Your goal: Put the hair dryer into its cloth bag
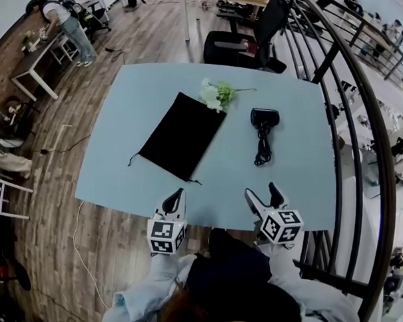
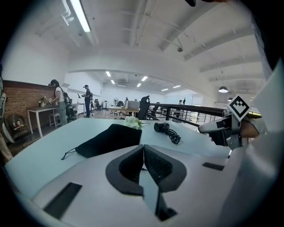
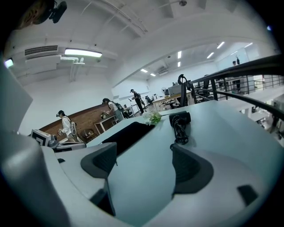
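Our two claws sit at the near edge of the pale blue desk (image 1: 115, 174), and neither holds anything.
Our left claw (image 1: 178, 193) has its jaws pressed together and empty. Our right claw (image 1: 263, 193) has its jaws spread wide over bare desk. Ahead of the left claw, and apart from it, lies the flat black cloth bag (image 1: 182, 134), drawstrings at its near end. Ahead of the right claw, farther off, rests the black hair dryer (image 1: 263, 117), outside the bag, its bundled cord toward us. A white-and-green flower sprig (image 1: 214, 94) lies at the bag's far corner.
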`<state>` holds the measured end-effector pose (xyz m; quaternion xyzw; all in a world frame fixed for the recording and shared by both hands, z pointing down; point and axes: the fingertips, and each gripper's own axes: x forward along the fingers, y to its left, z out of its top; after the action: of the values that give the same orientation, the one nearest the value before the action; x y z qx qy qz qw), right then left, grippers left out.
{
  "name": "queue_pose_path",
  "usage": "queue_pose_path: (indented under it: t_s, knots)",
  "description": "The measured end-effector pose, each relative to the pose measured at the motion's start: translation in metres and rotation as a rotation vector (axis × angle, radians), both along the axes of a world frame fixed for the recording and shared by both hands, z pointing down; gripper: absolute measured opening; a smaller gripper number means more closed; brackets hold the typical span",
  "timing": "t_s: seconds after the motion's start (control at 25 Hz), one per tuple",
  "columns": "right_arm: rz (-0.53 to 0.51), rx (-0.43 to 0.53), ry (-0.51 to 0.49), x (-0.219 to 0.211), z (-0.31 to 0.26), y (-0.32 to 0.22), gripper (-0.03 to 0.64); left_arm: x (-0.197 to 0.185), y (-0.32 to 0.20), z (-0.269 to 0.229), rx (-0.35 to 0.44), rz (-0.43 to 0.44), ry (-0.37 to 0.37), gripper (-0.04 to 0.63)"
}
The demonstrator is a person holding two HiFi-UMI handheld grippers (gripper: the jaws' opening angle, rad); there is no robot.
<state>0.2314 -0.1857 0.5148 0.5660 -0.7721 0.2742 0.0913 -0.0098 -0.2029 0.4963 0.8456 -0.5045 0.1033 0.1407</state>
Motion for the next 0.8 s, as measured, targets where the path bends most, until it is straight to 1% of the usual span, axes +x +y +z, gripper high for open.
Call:
queue_pose_path:
  t_s: [0.24,0.4,0.8]
  knots:
    - [0.032,-0.009,0.016,0.026,0.005,-0.047,0.396,0.023,-0.044,0.006,-0.018,0.035,-0.011,0.017]
    - [0.054,-0.019,0.043,0.043,0.013,-0.082,0.396,0.038,-0.075,0.013,-0.029,0.059,-0.015,0.017]
    - [0.105,-0.059,0.066,0.067,0.031,-0.153,0.397,0.066,-0.13,0.026,-0.057,0.093,-0.024,0.017]
